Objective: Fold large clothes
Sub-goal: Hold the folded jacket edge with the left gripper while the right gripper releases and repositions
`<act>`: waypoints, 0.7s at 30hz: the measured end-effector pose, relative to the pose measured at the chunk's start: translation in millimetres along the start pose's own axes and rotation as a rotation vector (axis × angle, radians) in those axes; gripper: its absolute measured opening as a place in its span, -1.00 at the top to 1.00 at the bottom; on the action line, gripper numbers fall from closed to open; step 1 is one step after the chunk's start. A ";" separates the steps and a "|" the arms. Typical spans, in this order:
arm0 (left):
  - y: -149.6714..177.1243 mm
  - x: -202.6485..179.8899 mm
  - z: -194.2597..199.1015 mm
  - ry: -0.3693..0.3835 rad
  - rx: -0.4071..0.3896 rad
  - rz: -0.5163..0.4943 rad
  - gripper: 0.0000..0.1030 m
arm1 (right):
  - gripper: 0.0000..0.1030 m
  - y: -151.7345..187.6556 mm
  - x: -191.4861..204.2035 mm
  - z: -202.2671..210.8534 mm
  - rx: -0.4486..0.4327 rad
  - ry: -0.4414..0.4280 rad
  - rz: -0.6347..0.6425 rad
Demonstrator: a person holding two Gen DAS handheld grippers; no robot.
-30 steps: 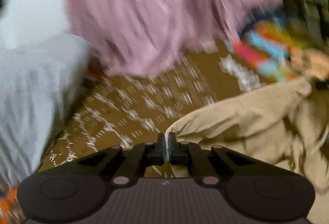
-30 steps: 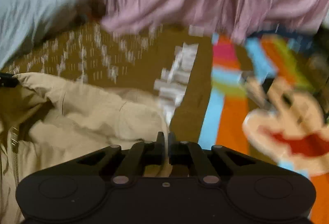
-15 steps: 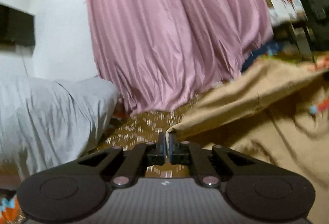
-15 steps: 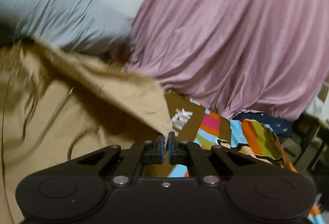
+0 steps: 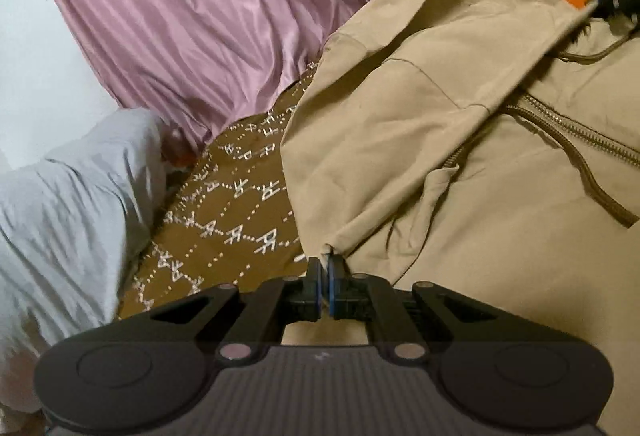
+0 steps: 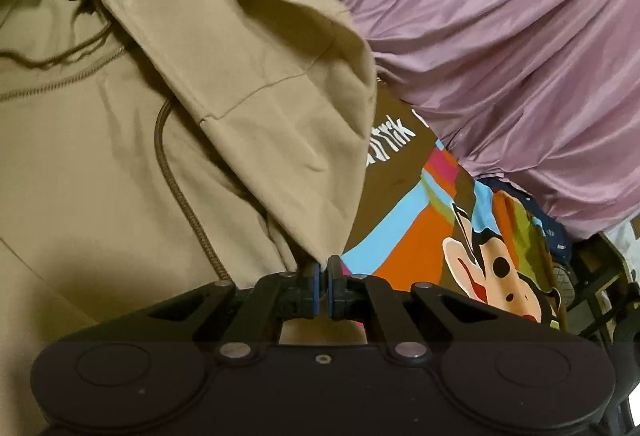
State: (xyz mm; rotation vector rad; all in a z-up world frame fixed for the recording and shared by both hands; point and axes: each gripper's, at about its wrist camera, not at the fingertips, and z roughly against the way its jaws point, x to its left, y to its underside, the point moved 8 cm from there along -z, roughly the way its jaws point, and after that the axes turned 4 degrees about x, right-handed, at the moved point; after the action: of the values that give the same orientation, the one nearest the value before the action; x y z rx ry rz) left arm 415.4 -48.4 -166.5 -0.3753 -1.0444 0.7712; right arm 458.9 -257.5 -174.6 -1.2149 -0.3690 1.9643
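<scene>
Your left gripper (image 5: pixel 324 264) has its jaws pinched tight on a corner of the tan hooded jacket (image 5: pixel 460 124); your right gripper (image 6: pixel 323 266) likewise clamps another corner. The jacket lies zipper-up on the brown patterned blanket (image 5: pixel 236 204), hood folded over the body. Pink curtain (image 5: pixel 208 8) behind, grey pillow (image 5: pixel 76 204) at left, cartoon monkey print (image 6: pixel 492 260) to the right.

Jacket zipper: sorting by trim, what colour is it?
Brown, darker than the tan jacket; the zipper shows best in the left wrist view.

Tan zip hoodie (image 5: pixel 460 156), hood folded forward.
</scene>
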 end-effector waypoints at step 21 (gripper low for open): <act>2.4 14.0 -11.1 0.060 -0.023 0.045 0.93 | -0.77 -169.4 -63.3 -8.4 0.042 -0.392 -0.081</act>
State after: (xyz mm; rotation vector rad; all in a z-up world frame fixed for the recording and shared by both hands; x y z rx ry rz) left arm 428.1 -35.8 -164.3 -0.4405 -0.9918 0.7842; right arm 559.9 -195.3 -37.9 -0.7709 -0.5617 2.1241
